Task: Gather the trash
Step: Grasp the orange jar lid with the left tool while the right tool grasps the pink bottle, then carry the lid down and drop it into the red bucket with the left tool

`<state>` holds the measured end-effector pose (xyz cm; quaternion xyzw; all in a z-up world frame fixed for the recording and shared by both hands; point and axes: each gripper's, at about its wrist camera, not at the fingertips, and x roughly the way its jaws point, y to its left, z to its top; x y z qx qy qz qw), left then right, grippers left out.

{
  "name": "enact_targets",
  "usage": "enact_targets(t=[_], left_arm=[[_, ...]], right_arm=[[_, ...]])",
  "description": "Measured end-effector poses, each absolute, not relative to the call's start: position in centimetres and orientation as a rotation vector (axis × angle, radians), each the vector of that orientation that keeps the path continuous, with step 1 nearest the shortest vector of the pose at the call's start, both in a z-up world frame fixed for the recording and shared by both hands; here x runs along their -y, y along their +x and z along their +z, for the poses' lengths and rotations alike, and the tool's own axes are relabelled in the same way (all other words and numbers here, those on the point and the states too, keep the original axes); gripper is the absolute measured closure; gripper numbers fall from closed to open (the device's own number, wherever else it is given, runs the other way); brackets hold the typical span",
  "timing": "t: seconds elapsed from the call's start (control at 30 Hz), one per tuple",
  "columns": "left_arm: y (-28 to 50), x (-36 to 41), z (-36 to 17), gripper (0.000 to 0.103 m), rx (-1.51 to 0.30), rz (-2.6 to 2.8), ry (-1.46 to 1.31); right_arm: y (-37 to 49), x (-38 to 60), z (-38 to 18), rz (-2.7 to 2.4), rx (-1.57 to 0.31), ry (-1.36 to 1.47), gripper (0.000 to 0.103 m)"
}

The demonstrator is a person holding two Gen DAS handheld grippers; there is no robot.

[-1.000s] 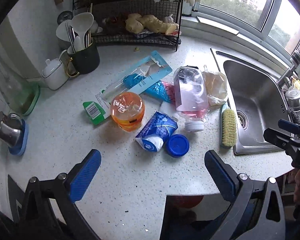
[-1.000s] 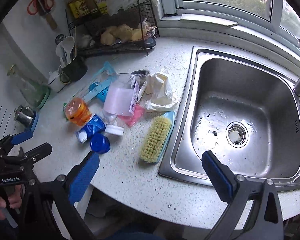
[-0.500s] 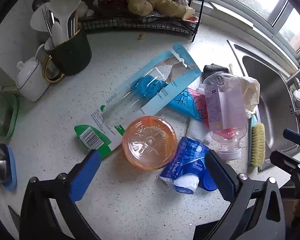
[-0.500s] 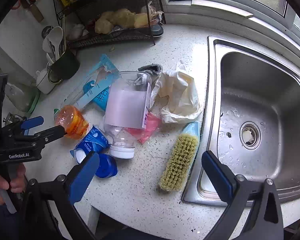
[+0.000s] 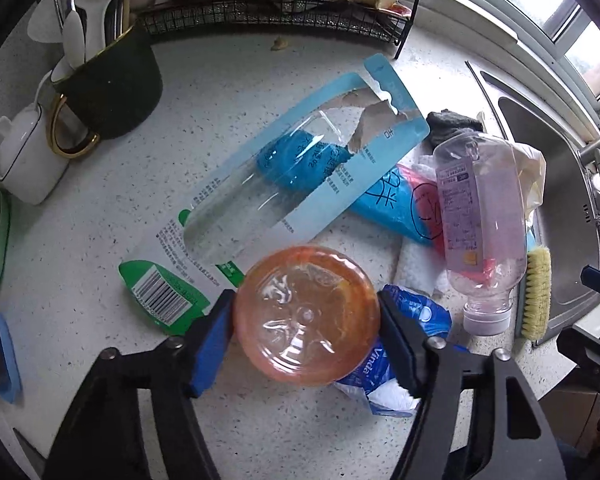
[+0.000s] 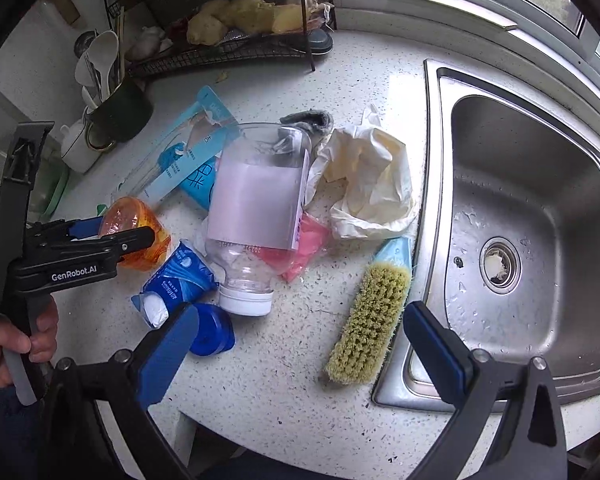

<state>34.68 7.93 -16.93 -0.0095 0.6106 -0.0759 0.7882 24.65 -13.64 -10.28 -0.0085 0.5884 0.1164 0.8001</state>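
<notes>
A pile of trash lies on the speckled counter. My left gripper (image 5: 306, 334) is shut on an orange plastic cup (image 5: 306, 314), one pad on each side; it also shows in the right wrist view (image 6: 134, 230). Around it lie a torn blue blister pack (image 5: 300, 172), a blue tissue packet (image 5: 384, 372), a clear bottle with a pink label (image 6: 258, 208), a blue cap (image 6: 212, 330) and a crumpled cream bag (image 6: 370, 184). My right gripper (image 6: 300, 340) is open and empty, above the counter's front edge near the cap.
A scrub brush (image 6: 370, 320) lies by the steel sink (image 6: 520, 240) at right. A dark mug of utensils (image 5: 108, 88), a white pot (image 5: 28, 156) and a wire rack (image 5: 276, 12) stand at the back.
My left gripper has moved forward and down to the pile and closed on the orange cup. My right gripper has moved closer to the counter and stayed open.
</notes>
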Motion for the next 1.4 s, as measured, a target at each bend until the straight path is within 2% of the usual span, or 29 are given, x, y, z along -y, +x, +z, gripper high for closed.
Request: enact_targets(t=[0.47,0.87,1.07,1.1,1.13,1.4], left_arm=[[31.1,-9.4,-12.9,0.038,-1.200,-0.152,-0.052],[29.0,-9.9,-13.0,0.038,-1.165,-0.112,-0.027],[28.8,-9.7,-12.4,0.038,-1.142,-0.125,-0.029],[28.7,-9.7,-12.2,0.038,-1.137,-0.125,-0.027],[28.6,-9.6,-12.1,0.038,-1.134,-0.123,-0.027],[27.2,-9.6,-9.9,0.037,-1.087,-0.098,-0.053]], right_arm=[[27.5,12.0,-10.8,0.286,-1.284,0.117,0.001],[30.7,8.3,-13.8,0.209,-1.324,0.032,0.001],[31.6,8.2,-15.4,0.197,-1.363,0.034,0.017],[31.6,8.2,-15.6,0.201,-1.362,0.032,0.029],[31.6,8.1,-15.7,0.203,-1.360,0.028,0.036],[29.7,7.5,-13.9,0.273,-1.269,-0.021,0.037]])
